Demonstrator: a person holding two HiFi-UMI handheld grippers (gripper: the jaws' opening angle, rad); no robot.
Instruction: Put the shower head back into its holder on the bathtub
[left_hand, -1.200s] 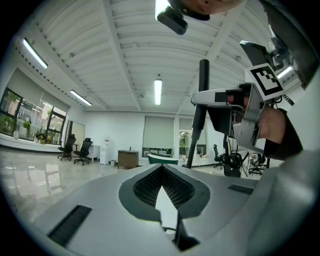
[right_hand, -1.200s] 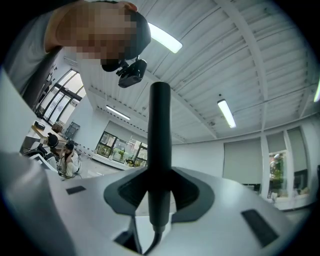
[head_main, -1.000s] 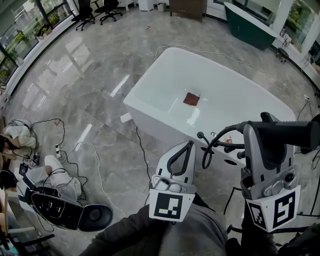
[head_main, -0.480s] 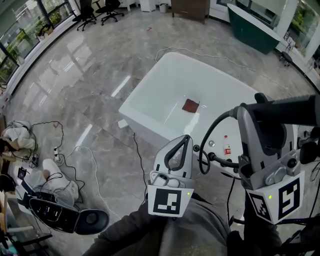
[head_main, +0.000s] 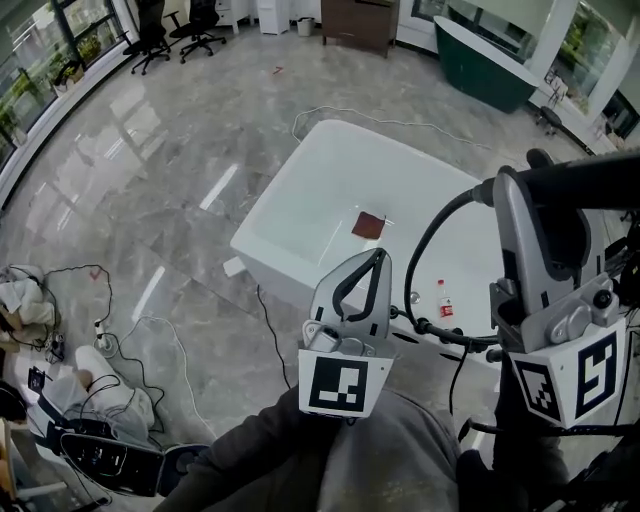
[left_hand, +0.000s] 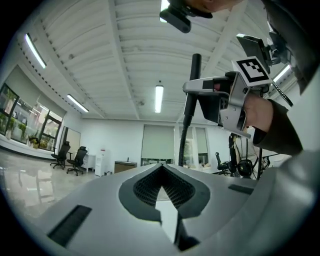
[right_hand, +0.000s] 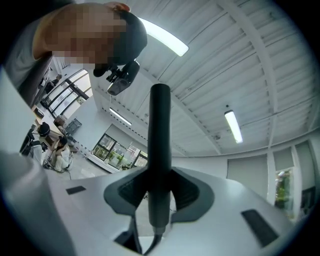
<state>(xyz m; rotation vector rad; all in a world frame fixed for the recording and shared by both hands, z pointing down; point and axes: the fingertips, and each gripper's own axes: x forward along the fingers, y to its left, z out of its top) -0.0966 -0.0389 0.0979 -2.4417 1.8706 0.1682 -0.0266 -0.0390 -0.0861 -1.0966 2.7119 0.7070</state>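
Note:
The white bathtub (head_main: 300, 215) stands ahead in the head view, with a dark red cloth (head_main: 368, 224) on its bottom. My right gripper (head_main: 516, 186) is raised at the right, shut on the black shower head handle (head_main: 590, 178), which lies crosswise. Its black hose (head_main: 425, 255) loops down to the tub's near rim. In the right gripper view the handle (right_hand: 160, 145) stands upright between the jaws of that gripper (right_hand: 160, 175). My left gripper (head_main: 377, 257) is shut and holds nothing, over the near rim. In its own view the left gripper (left_hand: 161, 167) looks toward the right gripper (left_hand: 225, 100).
A small red-and-white bottle (head_main: 443, 298) and a metal fitting (head_main: 413, 297) sit on the tub's near rim. Cables (head_main: 160, 320) trail over the marble floor at the left, beside black equipment (head_main: 100, 455). Office chairs (head_main: 150, 40) and a dark green tub (head_main: 490, 50) stand at the back.
Both grippers have risen and moved toward the tub. The shower head handle sits higher in the head view, and the hose loop has lifted with it.

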